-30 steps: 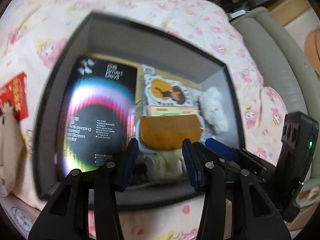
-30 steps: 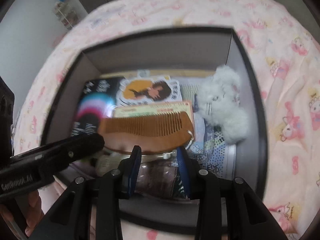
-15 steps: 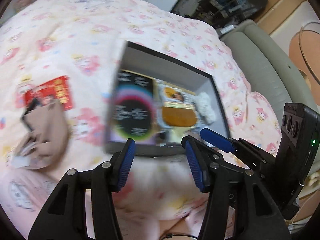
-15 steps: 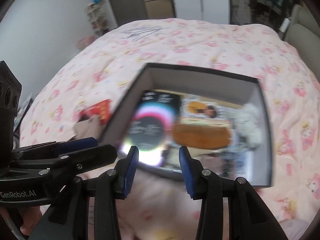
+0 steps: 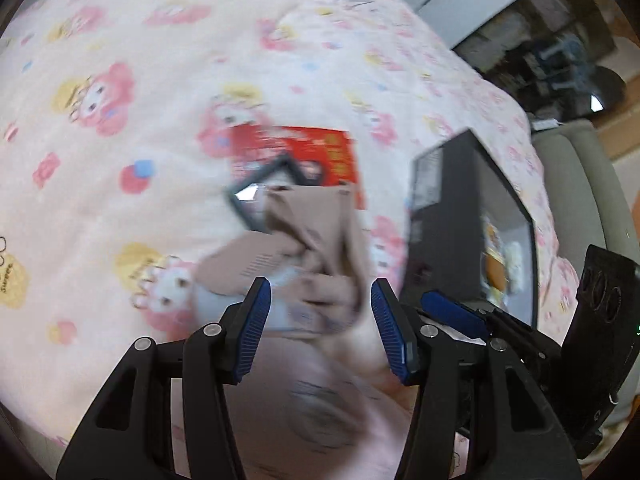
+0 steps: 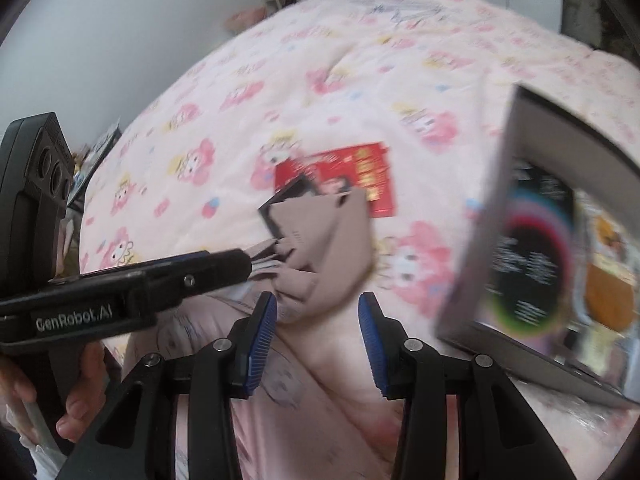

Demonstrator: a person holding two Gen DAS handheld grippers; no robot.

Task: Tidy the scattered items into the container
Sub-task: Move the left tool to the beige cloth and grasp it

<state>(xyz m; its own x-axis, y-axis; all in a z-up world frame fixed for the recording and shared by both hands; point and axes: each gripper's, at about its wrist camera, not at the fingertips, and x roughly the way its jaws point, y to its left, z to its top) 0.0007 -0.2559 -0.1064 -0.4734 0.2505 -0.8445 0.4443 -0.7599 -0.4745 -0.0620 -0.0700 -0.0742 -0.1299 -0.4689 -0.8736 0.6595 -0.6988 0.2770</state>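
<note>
We see bare quilt [image 6: 248, 92] left and far of the beige cloth [image 6: 332, 240]. A red packet [image 6: 352, 176] and dark frame [image 6: 288, 196] crowd its far side; the box [image 6: 472, 264] walls off the right.

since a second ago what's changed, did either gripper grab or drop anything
Both grippers pulled back from over the box and swung left toward the beige pouch on the bedspread. The left gripper and right gripper are open and empty, as before. The box contents, the red packet and the pouch have not moved.
</note>
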